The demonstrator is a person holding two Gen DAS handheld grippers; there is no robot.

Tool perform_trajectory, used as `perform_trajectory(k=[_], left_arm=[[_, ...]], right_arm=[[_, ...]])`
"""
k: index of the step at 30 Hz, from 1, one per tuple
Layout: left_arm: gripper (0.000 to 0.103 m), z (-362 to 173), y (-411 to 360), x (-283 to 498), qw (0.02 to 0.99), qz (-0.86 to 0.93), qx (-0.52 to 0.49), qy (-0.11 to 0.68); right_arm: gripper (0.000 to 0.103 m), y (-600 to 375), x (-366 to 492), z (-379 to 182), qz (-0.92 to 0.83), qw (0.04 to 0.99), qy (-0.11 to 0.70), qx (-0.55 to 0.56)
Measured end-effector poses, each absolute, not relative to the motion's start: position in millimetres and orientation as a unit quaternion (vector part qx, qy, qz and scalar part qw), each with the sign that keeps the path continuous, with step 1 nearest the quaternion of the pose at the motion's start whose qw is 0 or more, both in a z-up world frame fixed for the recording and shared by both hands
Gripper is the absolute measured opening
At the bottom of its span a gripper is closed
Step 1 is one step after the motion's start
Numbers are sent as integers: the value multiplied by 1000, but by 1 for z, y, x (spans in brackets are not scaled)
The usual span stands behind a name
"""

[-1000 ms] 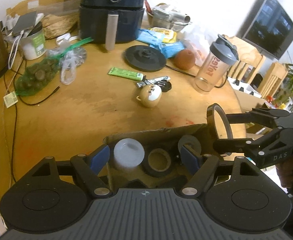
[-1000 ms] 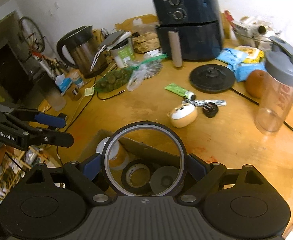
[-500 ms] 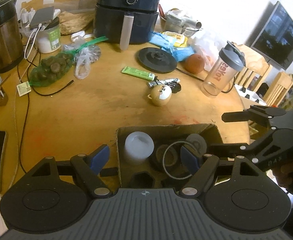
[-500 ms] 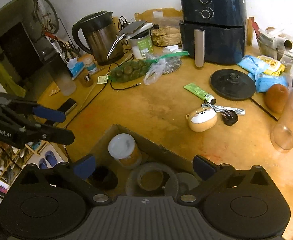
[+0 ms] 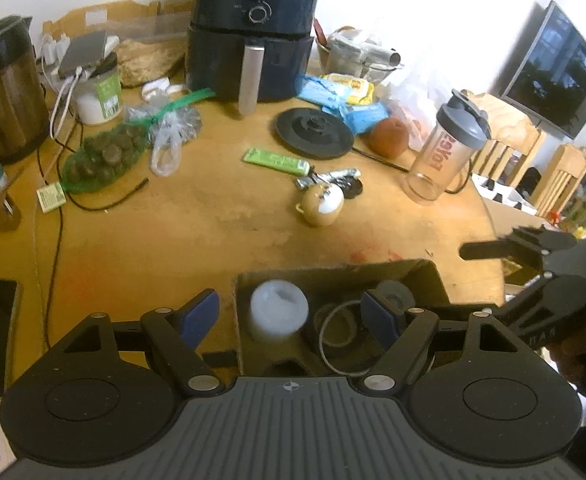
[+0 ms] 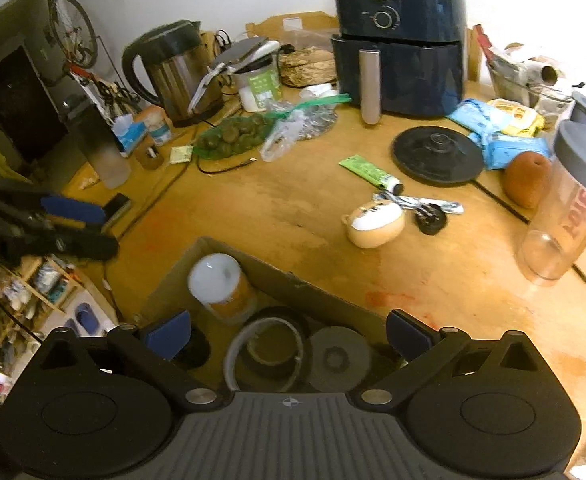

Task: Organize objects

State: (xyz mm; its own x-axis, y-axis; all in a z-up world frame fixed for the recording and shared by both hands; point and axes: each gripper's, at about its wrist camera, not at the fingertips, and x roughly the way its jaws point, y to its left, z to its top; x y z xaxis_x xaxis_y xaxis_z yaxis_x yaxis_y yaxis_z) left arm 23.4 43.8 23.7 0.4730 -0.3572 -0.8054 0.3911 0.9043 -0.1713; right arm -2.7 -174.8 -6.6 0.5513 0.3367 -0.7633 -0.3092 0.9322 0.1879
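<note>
Two grippers, yours: left gripper [image 5: 289,316] and right gripper [image 6: 289,334], both spread apart, empty, over one cardboard box [image 6: 293,280] holding one white-lidded jar [image 6: 217,284], one ring [image 6: 265,350], one tape roll [image 6: 271,346].

Warm indoor light, yellow cast on worktop [image 5: 197,220]. Wall blown out white upper right in both views. Strong fisheye bend, dark vignette at corners. White-lidded jar [image 5: 279,312] soft, slightly smeared in left view. Other gripper [image 6: 53,224] motion-blurred at left edge of right view. Shadows faint, diffuse.
</note>
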Motion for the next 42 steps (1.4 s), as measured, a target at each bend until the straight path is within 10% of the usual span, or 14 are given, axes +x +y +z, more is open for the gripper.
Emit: perform_trajectory(k=[21,42], left_arm=[[78,28,62,42,865,-180,29,468],[78,17,47,76,849,-226,47,475]], right_arm=[[85,-157,26,-66,241,824,505,88],[92,-148,34,-48,227,833,494,103]])
